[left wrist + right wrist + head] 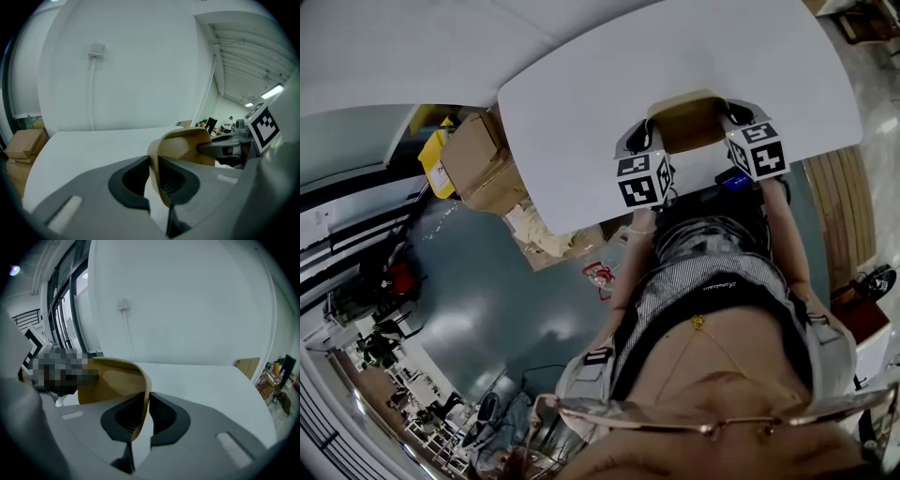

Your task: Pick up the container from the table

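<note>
A tan, thin-walled container point(689, 120) hangs between my two grippers over the near edge of the white table point(581, 94). My left gripper point(654, 129) is shut on its left wall. In the left gripper view that gripper point(154, 176) pinches the container point(180, 145) rim between its dark pads. My right gripper point(729, 114) is shut on the opposite wall. The right gripper view shows that gripper point(144, 413) clamped on the container point(115, 380) edge. The container's underside is hidden by the jaws.
Cardboard boxes point(478, 159) and a yellow item point(436, 159) stand on the floor to the left of the table. More boxes point(23, 145) show at the left gripper view's edge. A wall socket with a cable point(97, 48) is on the wall beyond the table.
</note>
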`<act>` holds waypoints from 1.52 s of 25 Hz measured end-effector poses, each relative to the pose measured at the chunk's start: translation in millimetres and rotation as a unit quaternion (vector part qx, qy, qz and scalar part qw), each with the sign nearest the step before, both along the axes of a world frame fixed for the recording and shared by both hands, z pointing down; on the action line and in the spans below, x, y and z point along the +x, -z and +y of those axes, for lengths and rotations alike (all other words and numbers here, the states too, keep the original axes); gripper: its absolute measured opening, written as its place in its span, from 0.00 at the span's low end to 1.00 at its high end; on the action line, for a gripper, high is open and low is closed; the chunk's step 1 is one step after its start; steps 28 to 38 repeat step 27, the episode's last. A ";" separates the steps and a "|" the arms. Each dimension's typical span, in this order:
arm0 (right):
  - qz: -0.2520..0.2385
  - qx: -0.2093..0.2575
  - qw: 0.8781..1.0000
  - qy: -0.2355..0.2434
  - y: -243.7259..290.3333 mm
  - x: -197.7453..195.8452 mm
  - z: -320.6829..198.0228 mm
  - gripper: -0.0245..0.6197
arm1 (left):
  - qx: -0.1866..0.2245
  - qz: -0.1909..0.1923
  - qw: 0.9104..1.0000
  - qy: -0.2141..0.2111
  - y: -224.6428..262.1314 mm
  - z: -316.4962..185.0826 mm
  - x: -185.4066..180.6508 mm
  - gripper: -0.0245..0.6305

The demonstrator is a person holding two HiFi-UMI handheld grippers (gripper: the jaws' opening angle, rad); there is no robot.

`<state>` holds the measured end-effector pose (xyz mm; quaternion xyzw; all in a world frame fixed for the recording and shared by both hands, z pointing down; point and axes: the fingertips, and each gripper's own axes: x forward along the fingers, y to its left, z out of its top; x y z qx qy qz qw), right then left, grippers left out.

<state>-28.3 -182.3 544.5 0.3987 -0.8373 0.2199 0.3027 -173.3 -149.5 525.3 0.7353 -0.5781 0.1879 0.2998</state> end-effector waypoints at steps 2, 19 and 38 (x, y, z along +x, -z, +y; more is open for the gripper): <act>-0.001 0.002 1.000 -0.003 2.2 4.8 -4.7 0.11 | 0.003 -0.001 1.000 -0.001 2.3 -4.8 4.7 0.09; 0.000 0.007 1.000 -0.019 1.0 11.9 -17.4 0.11 | 0.002 0.003 1.000 -0.016 -3.8 -20.3 11.0 0.09; 0.001 0.002 1.000 -0.012 -5.0 8.6 -25.9 0.11 | -0.003 0.002 1.000 -0.013 -10.0 -27.4 8.3 0.09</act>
